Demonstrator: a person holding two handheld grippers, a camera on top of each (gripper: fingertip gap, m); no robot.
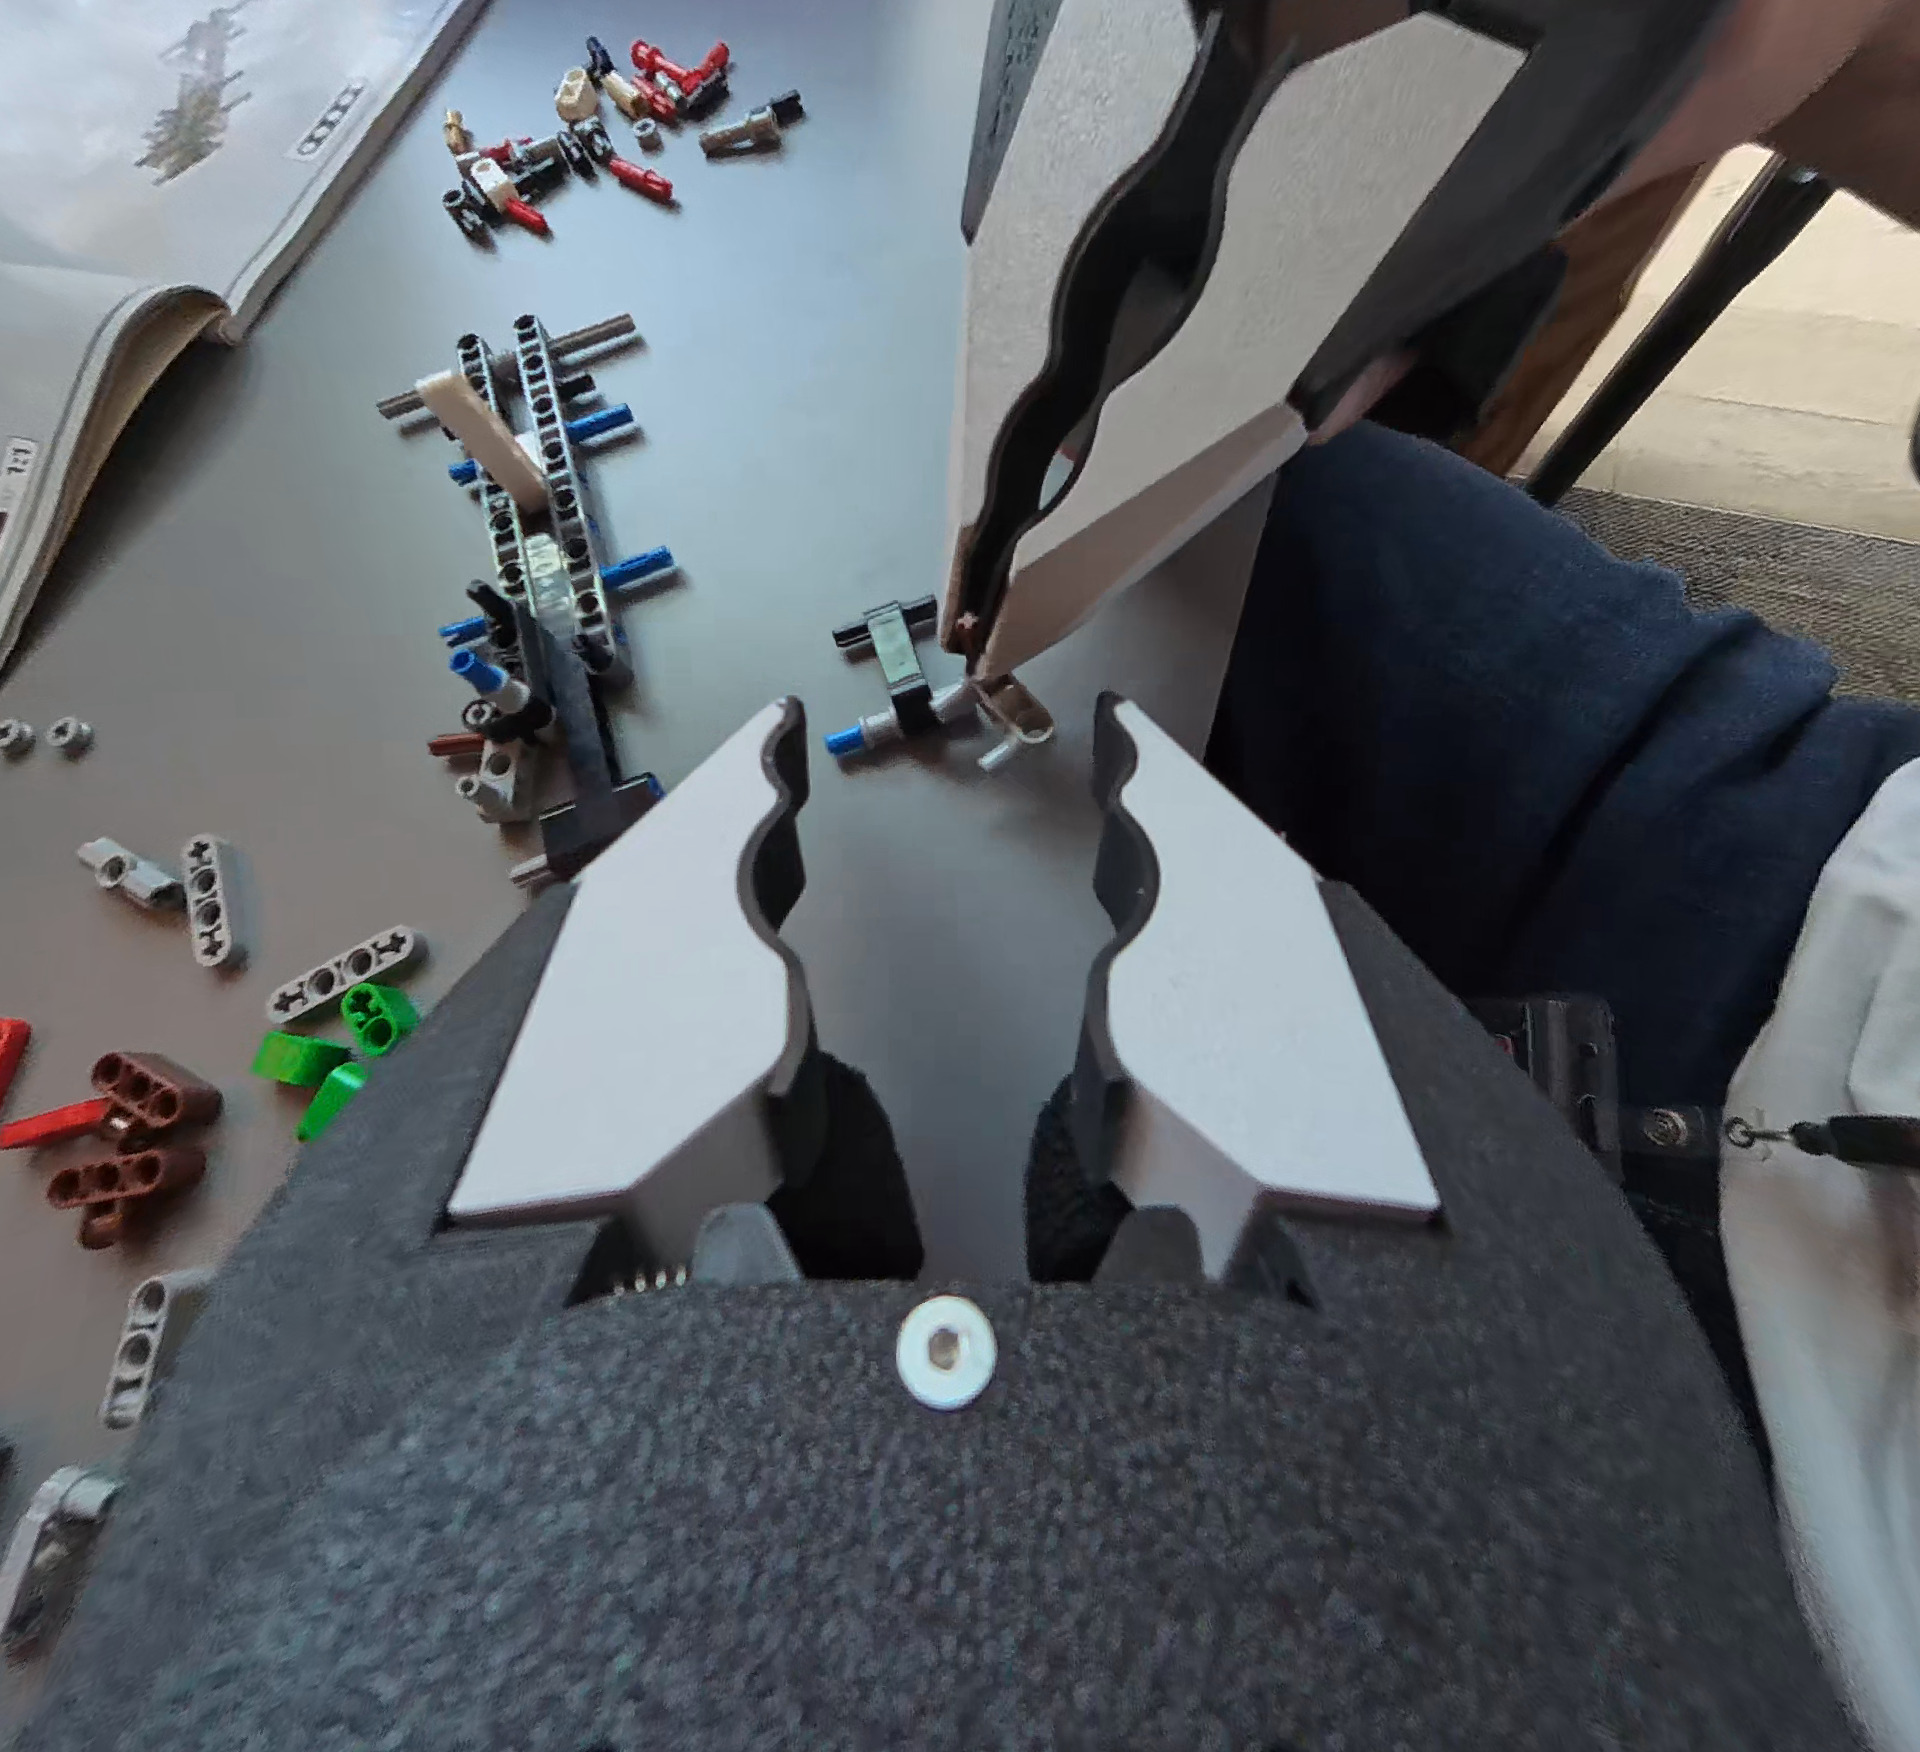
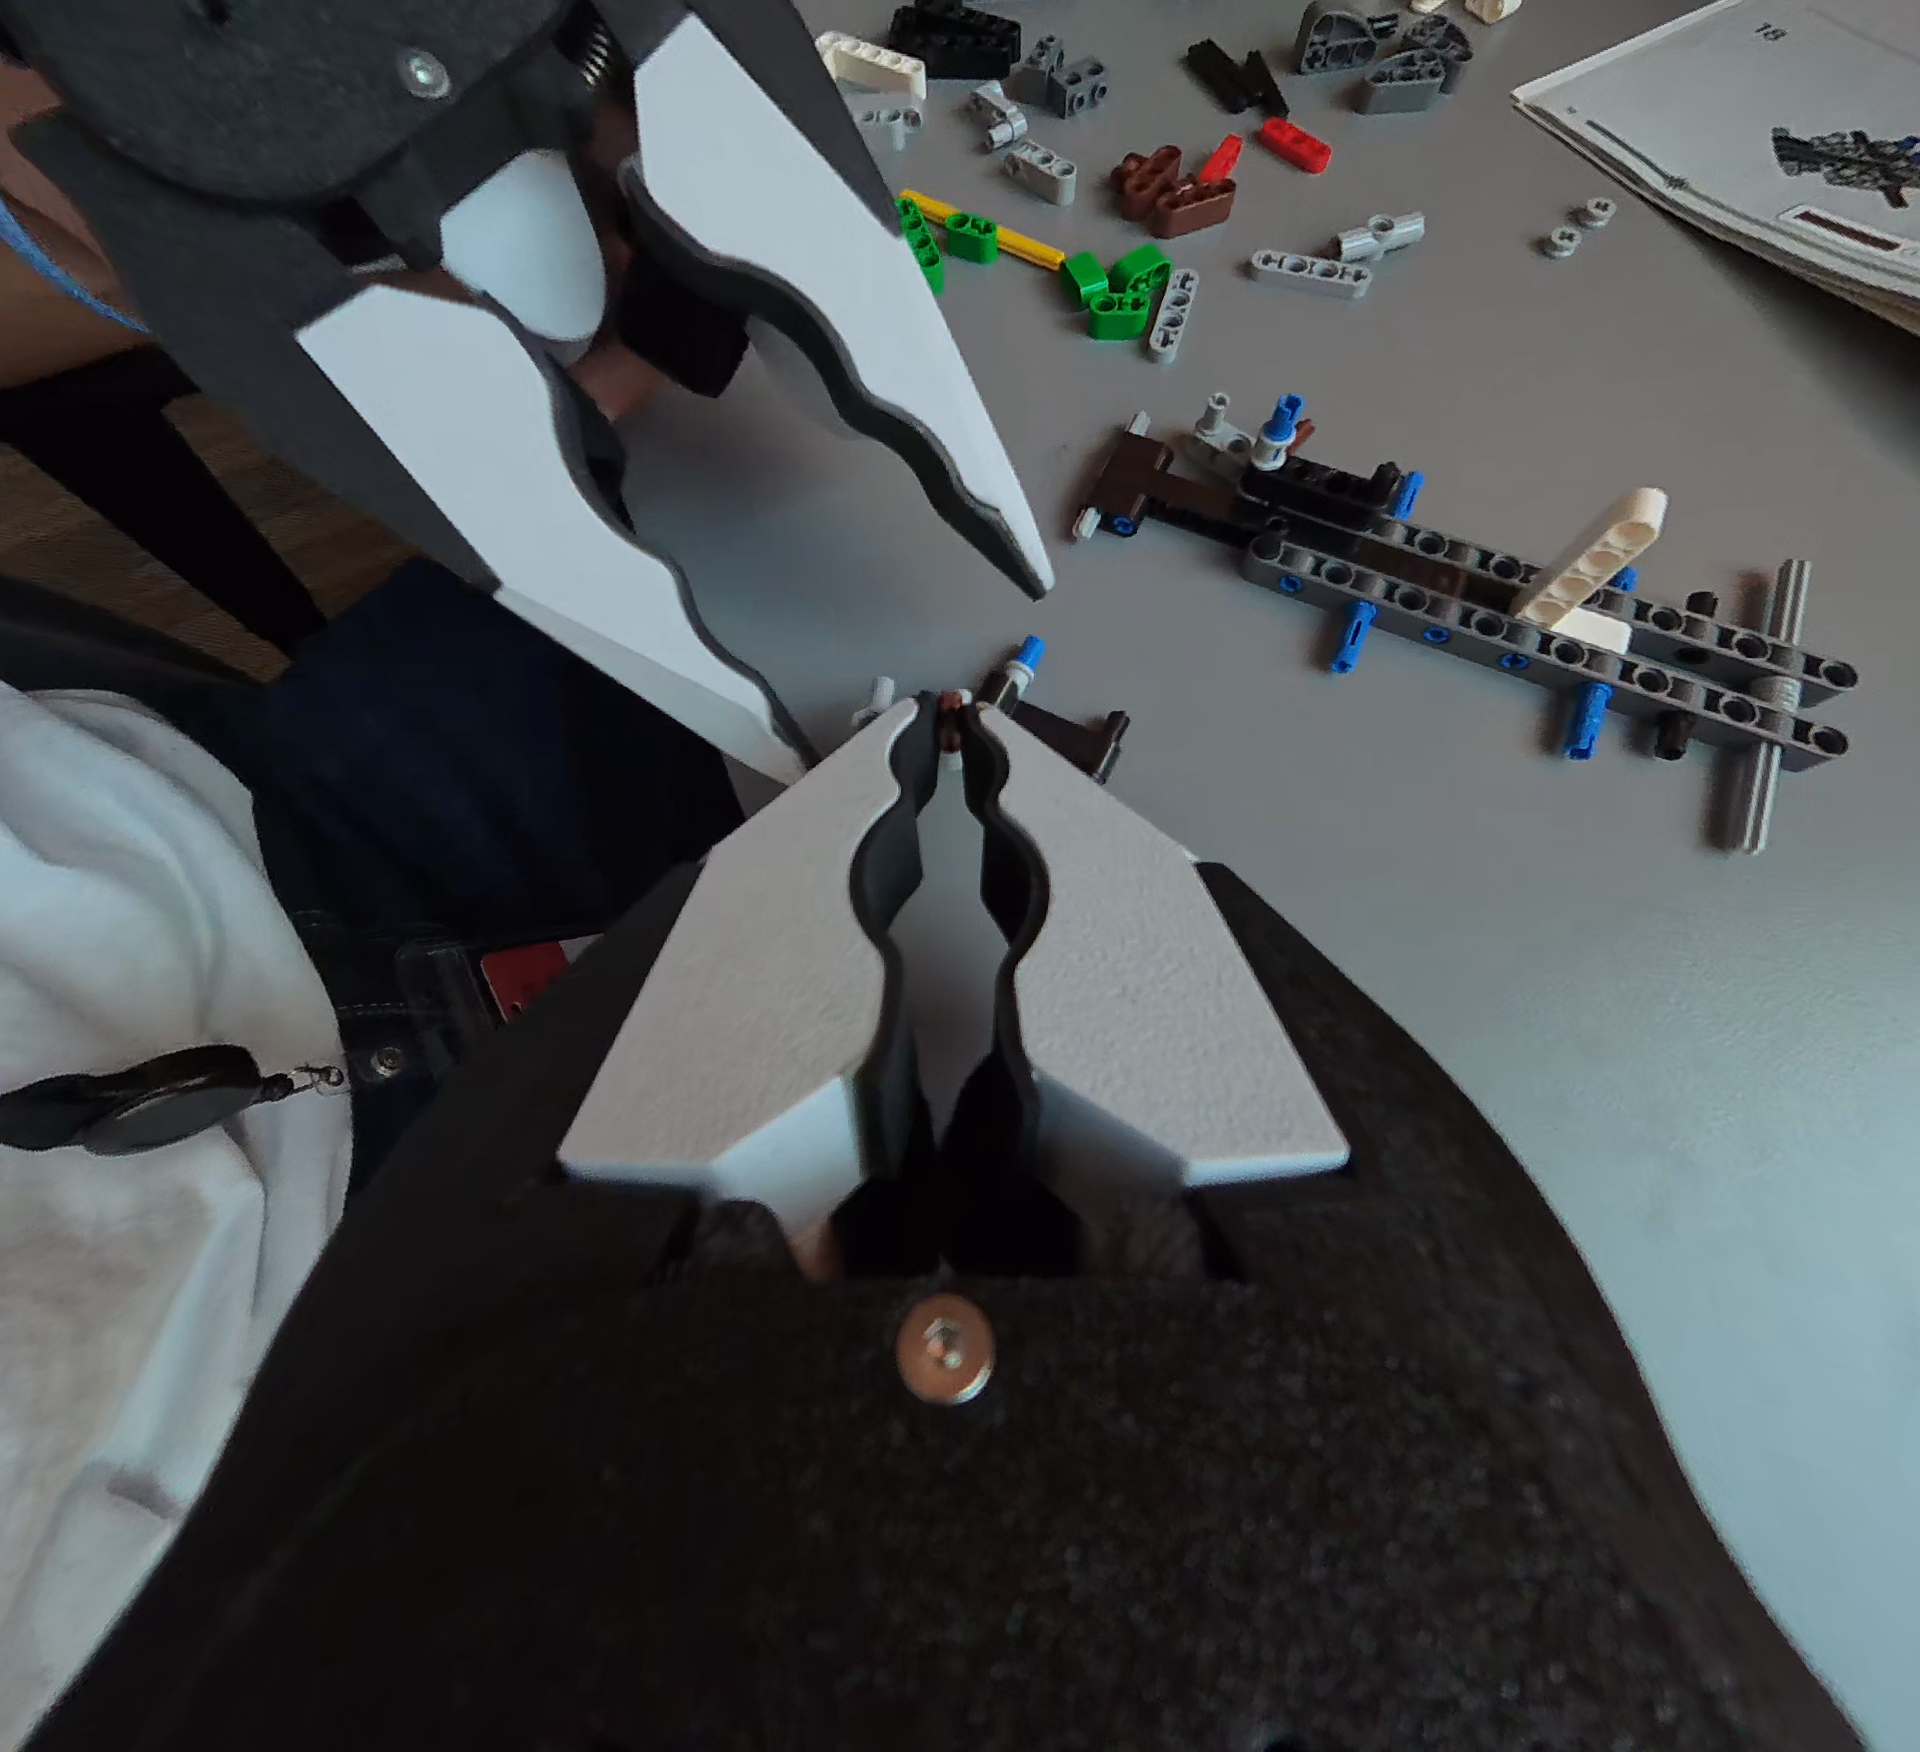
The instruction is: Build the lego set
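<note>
On table (image 1: pixel 831 268), right tongs (image 2: pixel 948 715) pinch brown pin (image 2: pixel 949 734) (left tongs (image 1: pixel 951 746) agape).

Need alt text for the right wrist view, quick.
The right tongs are shut on a small brown pin just above a small sub-assembly. The open left tongs hover beside them; the long grey beam frame lies to the right.
</note>
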